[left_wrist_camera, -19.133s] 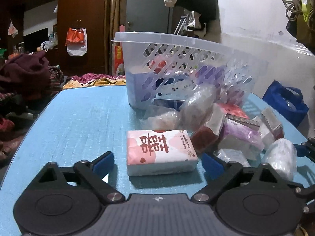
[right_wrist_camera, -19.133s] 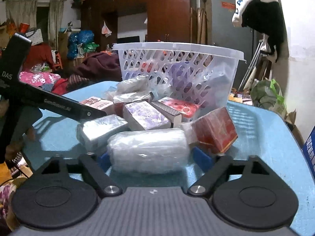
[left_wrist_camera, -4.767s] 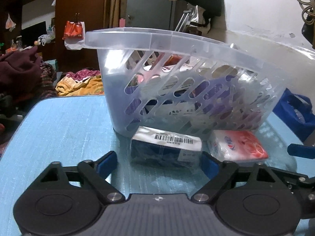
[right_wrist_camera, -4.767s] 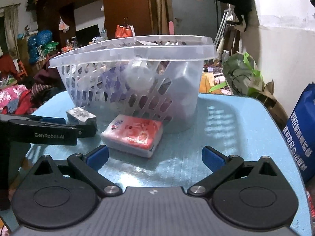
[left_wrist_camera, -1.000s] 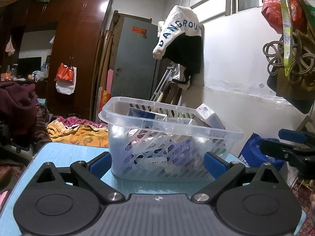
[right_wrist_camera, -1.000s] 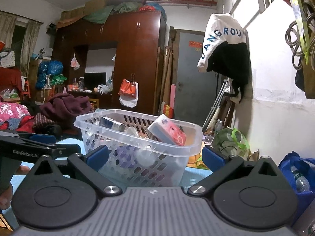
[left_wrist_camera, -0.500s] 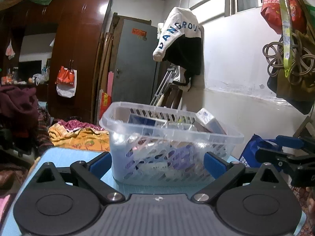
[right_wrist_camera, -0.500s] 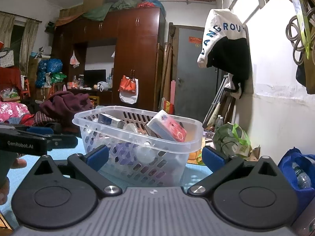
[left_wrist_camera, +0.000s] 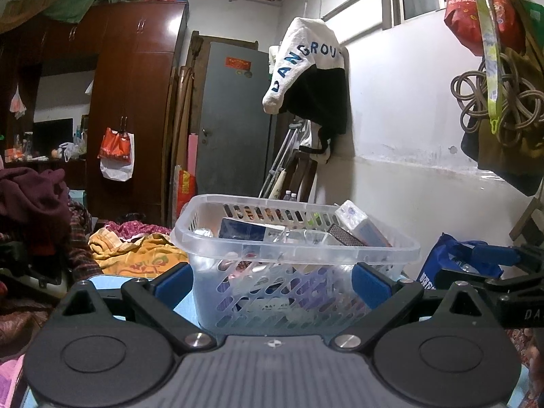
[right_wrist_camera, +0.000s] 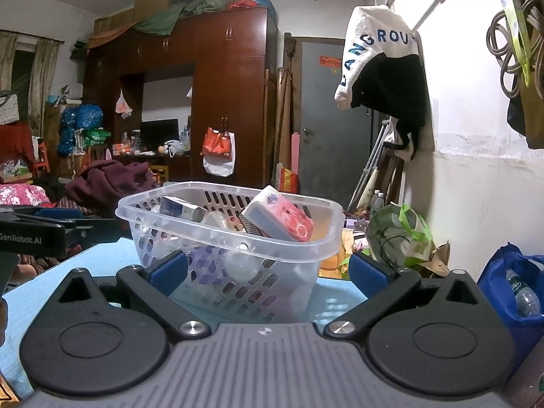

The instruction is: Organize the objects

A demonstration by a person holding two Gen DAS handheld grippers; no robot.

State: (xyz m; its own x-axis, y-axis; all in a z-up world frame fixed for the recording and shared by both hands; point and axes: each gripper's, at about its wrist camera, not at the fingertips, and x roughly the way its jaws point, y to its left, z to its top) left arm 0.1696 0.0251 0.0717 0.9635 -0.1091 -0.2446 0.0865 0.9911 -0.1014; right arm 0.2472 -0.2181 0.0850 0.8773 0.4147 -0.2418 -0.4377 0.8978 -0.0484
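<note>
Basket [left_wrist_camera: 292,255] loaded, on counter [right_wrist_camera: 102,258]; both claws gaping, empty: left claw [left_wrist_camera: 272,284] nearer, right claw [right_wrist_camera: 268,272] alongside.

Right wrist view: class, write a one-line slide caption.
Open right gripper faces a clear slotted plastic basket filled with packets on the blue table.

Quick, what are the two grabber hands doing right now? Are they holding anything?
Left gripper: open, holding nothing.
Right gripper: open, holding nothing.
</note>
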